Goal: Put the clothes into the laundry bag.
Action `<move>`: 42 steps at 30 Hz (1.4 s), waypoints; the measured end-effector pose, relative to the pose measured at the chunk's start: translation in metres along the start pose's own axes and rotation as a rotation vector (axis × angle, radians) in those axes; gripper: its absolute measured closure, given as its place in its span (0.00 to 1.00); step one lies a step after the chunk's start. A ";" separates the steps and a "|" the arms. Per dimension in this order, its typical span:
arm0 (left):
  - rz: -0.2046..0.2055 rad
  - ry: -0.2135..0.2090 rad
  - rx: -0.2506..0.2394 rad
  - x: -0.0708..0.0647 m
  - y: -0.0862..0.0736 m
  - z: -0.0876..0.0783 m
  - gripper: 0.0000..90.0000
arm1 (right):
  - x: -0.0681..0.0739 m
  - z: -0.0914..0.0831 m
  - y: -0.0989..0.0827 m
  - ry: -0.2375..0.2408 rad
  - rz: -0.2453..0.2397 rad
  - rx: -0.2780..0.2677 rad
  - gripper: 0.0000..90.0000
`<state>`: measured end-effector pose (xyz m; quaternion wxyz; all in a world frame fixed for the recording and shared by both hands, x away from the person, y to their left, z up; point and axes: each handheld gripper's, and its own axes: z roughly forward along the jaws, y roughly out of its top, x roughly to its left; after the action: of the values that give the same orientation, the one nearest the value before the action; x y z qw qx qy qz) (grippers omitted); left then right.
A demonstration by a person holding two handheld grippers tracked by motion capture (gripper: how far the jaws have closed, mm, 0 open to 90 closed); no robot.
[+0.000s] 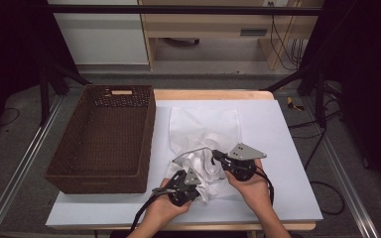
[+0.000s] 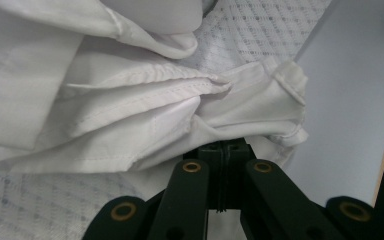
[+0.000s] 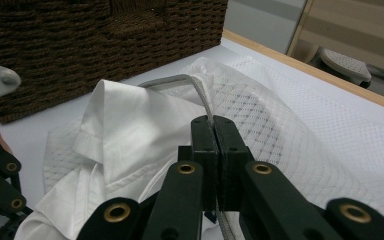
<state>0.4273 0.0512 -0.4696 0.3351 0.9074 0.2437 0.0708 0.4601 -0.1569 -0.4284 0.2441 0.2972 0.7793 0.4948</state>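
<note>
A crumpled white shirt (image 1: 206, 173) lies on a white mesh laundry bag (image 1: 203, 124) at the front middle of the table. My left gripper (image 1: 196, 179) comes from the lower left and is shut on a fold of the shirt (image 2: 130, 110); its jaws (image 2: 223, 149) pinch the cloth near a hem. My right gripper (image 1: 215, 154) reaches in from the right and is shut on a grey band (image 3: 180, 80) at the edge of the mesh bag (image 3: 265, 110), lifting it in an arc over the shirt (image 3: 130, 130). The right gripper's tips (image 3: 212, 122) clamp that band.
A brown wicker basket (image 1: 149, 129) stands at the table's left, close beside the bag, with nothing seen inside. A white sheet (image 1: 278, 148) covers the table, with bare room at the right. The wooden table edge (image 1: 208, 94) runs along the back.
</note>
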 end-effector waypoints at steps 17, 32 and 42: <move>-0.019 0.033 -0.049 0.003 0.003 0.004 1.00 | 0.002 0.000 0.000 0.007 0.012 -0.003 0.99; 0.000 0.062 -0.053 0.019 0.027 0.010 1.00 | 0.002 -0.001 -0.001 0.012 0.022 -0.002 0.99; -0.016 0.088 -0.073 0.026 0.038 0.020 1.00 | 0.004 -0.003 0.000 0.021 0.026 -0.008 0.99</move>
<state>0.4704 0.0274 -0.4618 0.3574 0.8887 0.2626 0.1165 0.4556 -0.1559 -0.4275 0.2306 0.3013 0.7759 0.5040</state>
